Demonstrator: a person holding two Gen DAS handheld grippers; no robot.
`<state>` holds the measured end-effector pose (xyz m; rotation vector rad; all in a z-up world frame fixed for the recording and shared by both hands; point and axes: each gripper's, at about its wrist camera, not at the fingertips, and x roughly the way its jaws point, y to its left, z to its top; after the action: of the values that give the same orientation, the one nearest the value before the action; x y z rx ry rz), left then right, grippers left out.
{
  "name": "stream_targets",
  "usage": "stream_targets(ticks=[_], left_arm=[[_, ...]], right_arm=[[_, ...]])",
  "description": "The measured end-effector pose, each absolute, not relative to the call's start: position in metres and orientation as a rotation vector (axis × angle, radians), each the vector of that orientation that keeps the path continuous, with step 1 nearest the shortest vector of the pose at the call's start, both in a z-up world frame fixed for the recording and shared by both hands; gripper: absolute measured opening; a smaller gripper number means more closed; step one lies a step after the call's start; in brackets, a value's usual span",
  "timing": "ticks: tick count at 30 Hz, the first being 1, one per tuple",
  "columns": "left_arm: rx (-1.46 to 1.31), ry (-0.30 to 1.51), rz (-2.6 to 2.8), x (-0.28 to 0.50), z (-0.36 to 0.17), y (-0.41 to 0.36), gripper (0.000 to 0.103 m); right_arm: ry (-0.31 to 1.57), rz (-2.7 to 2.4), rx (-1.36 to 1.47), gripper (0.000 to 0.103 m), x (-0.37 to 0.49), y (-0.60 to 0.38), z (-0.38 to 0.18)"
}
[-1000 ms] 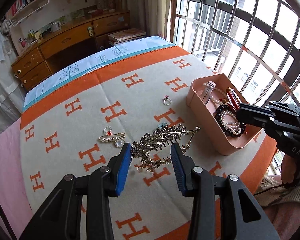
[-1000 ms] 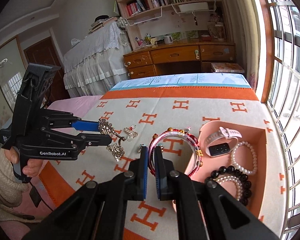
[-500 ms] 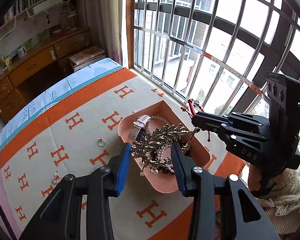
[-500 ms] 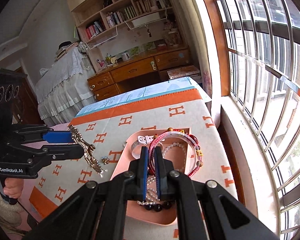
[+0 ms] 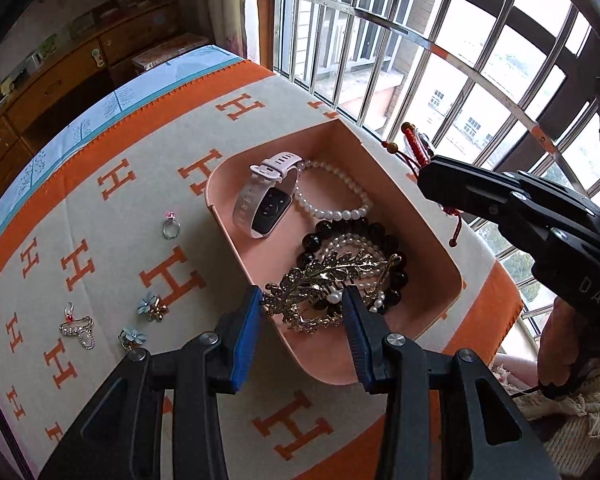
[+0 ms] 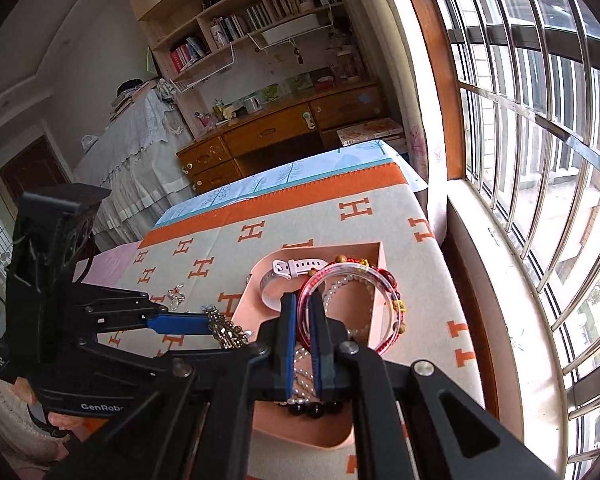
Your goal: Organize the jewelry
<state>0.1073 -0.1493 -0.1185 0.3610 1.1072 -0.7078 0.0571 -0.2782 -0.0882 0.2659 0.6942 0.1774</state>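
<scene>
My left gripper (image 5: 302, 308) holds a gold leaf hairpiece (image 5: 324, 284) between its blue pads, low over the near end of the pink tray (image 5: 432, 236). The tray holds a pink smartwatch (image 5: 266, 200), a pearl bracelet (image 5: 332, 196) and a black bead bracelet (image 5: 364, 232). My right gripper (image 6: 305, 320) is shut on a red bangle (image 6: 348, 308) above the tray (image 6: 320, 428). It shows at the right of the left wrist view (image 5: 432, 172). The left gripper and hairpiece (image 6: 226, 330) show in the right wrist view.
On the orange and cream H-pattern blanket (image 5: 112, 216) left of the tray lie a ring (image 5: 170, 227), two blue flower earrings (image 5: 152, 307), and a pearl brooch (image 5: 78, 328). Window bars (image 5: 440, 52) stand just beyond the tray. A wooden desk (image 6: 284, 128) is at the far end.
My left gripper has carried the hairpiece from the blanket to the tray and lowered it onto the bracelets. My right gripper has moved over the tray with the bangle.
</scene>
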Motion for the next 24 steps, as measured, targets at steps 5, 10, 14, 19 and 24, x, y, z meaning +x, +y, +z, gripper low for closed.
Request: stream_targets(ticks=[5, 10, 14, 19, 24], left_arm=[[0.351, 1.094, -0.698, 0.104, -0.121, -0.139, 0.06], [0.327, 1.052, -0.672, 0.098, -0.113, -0.125, 0.062], [0.301, 1.037, -0.64, 0.091, -0.111, -0.109, 0.063], [0.3, 0.982, -0.583, 0.079, -0.104, -0.088, 0.068], [0.28, 0.949, -0.53, 0.075, -0.095, -0.065, 0.069]], right_arm=[[0.714, 0.201, 0.248, 0.006, 0.06, -0.267, -0.095], [0.739, 0.212, 0.24, 0.006, 0.064, -0.259, -0.104], [0.757, 0.21, 0.236, 0.006, 0.068, -0.254, -0.111], [0.768, 0.203, 0.219, 0.006, 0.076, -0.247, -0.114], [0.765, 0.154, 0.197, 0.008, 0.091, -0.246, -0.113]])
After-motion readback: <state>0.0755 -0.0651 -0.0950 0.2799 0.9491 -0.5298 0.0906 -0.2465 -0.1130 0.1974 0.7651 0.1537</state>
